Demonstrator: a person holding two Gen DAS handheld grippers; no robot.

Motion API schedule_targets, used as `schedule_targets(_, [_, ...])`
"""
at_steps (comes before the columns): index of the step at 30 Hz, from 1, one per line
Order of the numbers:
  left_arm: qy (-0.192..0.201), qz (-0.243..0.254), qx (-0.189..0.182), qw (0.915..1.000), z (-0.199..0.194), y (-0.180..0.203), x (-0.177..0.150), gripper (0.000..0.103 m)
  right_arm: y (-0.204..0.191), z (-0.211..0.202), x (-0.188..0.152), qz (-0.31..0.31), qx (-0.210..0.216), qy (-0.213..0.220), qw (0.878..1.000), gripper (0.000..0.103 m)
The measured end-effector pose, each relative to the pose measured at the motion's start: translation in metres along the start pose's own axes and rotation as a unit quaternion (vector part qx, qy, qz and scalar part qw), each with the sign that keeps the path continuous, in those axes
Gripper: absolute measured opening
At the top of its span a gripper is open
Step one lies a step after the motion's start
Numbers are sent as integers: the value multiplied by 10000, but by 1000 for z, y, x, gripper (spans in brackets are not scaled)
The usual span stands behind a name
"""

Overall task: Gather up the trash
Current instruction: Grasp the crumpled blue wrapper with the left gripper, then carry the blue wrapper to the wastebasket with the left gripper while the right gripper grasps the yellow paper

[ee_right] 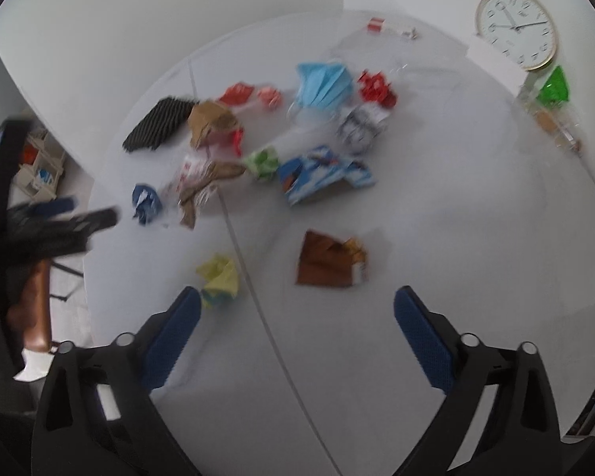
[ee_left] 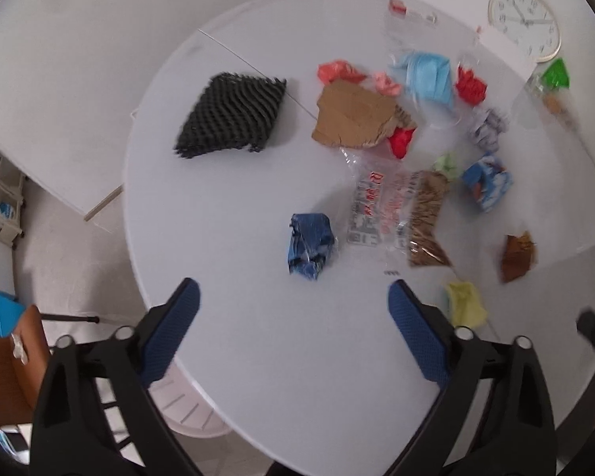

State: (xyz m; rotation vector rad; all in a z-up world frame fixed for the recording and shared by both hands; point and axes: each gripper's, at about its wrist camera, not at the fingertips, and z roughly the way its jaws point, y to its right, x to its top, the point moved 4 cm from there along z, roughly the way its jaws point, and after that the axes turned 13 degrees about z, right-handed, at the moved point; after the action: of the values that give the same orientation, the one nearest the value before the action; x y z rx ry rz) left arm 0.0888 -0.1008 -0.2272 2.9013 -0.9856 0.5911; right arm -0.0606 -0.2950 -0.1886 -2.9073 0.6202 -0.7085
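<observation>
Trash lies scattered on a white round table (ee_left: 238, 337). My left gripper (ee_left: 293, 297) is open and empty, above the table just short of a crumpled blue wrapper (ee_left: 310, 246). Beyond it lie a clear printed bag (ee_left: 380, 210), torn brown cardboard (ee_left: 353, 116) and a black foam mesh (ee_left: 234, 113). My right gripper (ee_right: 297, 305) is open and empty, above the table near a brown wrapper (ee_right: 331, 260) and a yellow paper wad (ee_right: 220, 277). The left gripper (ee_right: 55, 218) shows blurred at the left of the right wrist view.
A blue face mask (ee_left: 428, 73), red scraps (ee_left: 471, 86), a blue-white carton (ee_right: 321, 174) and a green wad (ee_right: 262, 162) lie farther back. A wall clock (ee_right: 515, 27) leans at the back right. A brown chair (ee_left: 8, 369) stands left of the table.
</observation>
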Motion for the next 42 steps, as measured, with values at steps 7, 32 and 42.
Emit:
schedule_targets(7, [-149, 640, -207, 9976, 40, 1, 17, 75, -19, 26, -11, -63, 124, -255, 9996, 89])
schedule_targets(32, [-75, 1525, -1142, 9817, 76, -9, 55, 32, -26, 60, -2, 609, -110, -686, 9957, 89])
schedule_targets(42, [80, 664, -1291, 9894, 56, -24, 14, 29, -55, 92, -6, 209, 21, -969, 9951, 62])
